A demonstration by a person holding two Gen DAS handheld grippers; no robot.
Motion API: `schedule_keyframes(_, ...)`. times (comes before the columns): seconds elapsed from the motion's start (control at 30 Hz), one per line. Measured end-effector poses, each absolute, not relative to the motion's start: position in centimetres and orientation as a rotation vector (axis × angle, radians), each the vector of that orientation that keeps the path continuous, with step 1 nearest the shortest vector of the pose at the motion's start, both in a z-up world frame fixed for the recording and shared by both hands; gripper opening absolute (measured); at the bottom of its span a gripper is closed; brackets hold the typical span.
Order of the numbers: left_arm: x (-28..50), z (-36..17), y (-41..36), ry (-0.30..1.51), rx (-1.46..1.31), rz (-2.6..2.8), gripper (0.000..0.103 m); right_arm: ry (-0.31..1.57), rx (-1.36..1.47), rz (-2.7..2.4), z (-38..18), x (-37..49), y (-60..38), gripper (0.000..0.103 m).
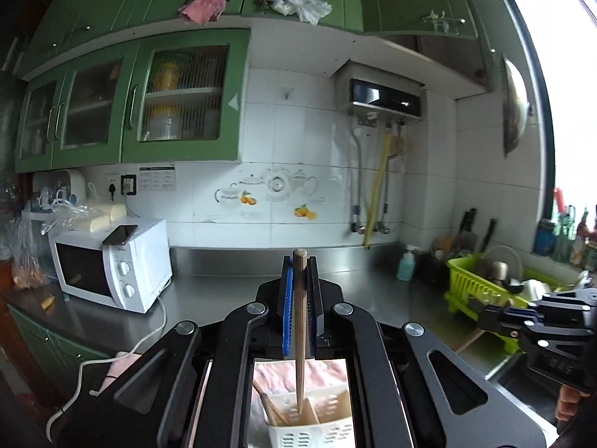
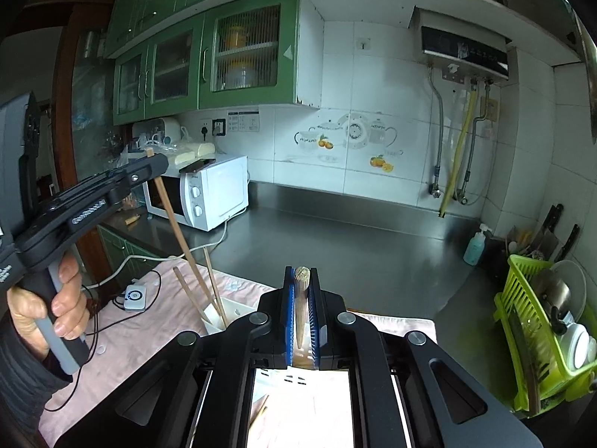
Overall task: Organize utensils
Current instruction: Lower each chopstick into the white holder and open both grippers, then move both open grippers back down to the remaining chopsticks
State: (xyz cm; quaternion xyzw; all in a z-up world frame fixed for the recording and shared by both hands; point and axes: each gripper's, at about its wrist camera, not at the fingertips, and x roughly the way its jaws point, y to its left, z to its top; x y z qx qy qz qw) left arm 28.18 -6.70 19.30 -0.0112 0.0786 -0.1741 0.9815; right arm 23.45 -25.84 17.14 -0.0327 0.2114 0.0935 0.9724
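Slender wooden chopsticks (image 1: 299,321), round-ended

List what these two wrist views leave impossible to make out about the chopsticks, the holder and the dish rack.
- White holder: base cut off by the left wrist view's bottom edge; gripper frame hides its sides.
- Right gripper's chopstick: lower tip hidden behind the gripper body.
- Dish rack: contents too crowded to identify, right wrist view.

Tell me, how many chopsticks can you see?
4 chopsticks: one gripped in the left tool, one in the right tool, two leaning in the white holder. Others may be hidden.
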Motion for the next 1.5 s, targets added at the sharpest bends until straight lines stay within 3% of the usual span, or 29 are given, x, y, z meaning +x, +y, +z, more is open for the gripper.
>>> schedule_keyframes(0.53,30.8,14.7,-6.8,0.304,-0.002,-0.355,0.01,0.551,-0.051,0.184,12.2,27.8,-25.6,0.007)
schedule_keyframes(0.67,29.5,14.4,-6.6,0.309,0.013,-0.349,0.033,0.541,-0.041,0.177,12.0,27.0,-25.8,0.016)
schedule_keyframes(0.9,25.7,13.7,-5.2,0.338,0.013,-0.332,0.042,0.503,-0.039,0.163,12.7,22.8,-26.2,0.023)
schedule_keyframes(1.0,23.6,13.0,-4.5,0.354,0.023,-0.315,0.056,0.5,-0.026,0.174,12.3,20.3,-26.2,0.029)
schedule_keyframes(1.2,19.1,10.9,-2.8,0.38,0.048,-0.295,0.06,0.53,-0.038,0.181,8.9,15.6,-24.8,0.037)
schedule_keyframes(1.27,17.7,9.9,-2.2,0.396,0.057,-0.289,0.069,0.552,-0.022,0.193,7.1,14.3,-24.4,0.041)
schedule_keyframes(1.5,13.9,6.1,-0.8,0.448,0.099,-0.254,0.07,0.643,0.014,0.212,0.9,11.0,-22.2,0.041)
